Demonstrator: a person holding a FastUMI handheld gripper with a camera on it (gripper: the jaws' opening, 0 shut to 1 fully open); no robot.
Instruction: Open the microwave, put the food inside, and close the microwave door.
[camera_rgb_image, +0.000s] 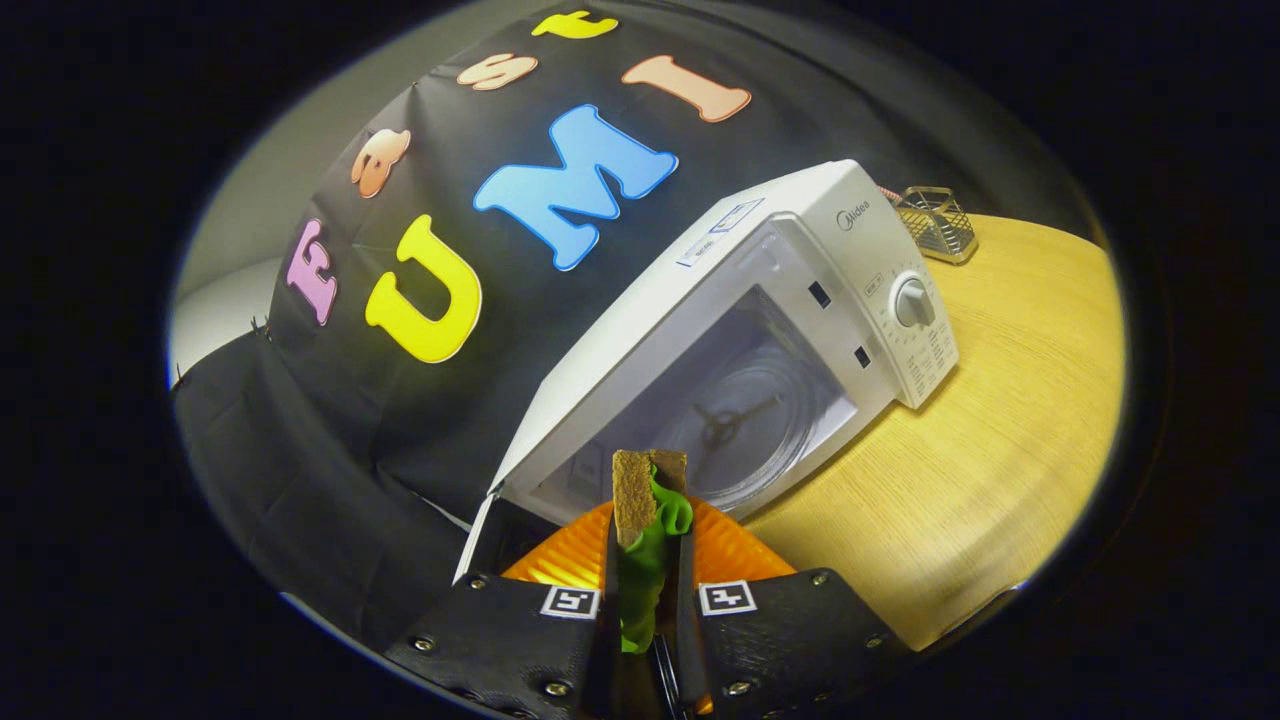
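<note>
From my gripper view, my gripper has its two fingers drawn in close, with only a narrow gap left between them, and that gap is taken up by the food: a sandwich standing on edge, two brown slices of bread with a green leaf squeezed between them. Both fingers press against its sides, so I have it clamped. The bread tops rise just past my fingertips, and the green leaf hangs down along the gap toward me.

Right under and just beyond my fingers sits an orange ridged plate, spreading out on both sides of the sandwich.

Just ahead of the sandwich is the white microwave, standing on the wooden table. Its door is swung open on my left, seen edge-on beside the plate, and the cavity faces me. Inside I can see the glass turntable. The control panel with its round dial lies to the right of the opening.

Beyond the microwave, near the table's far edge, stands a small wire basket.
</note>
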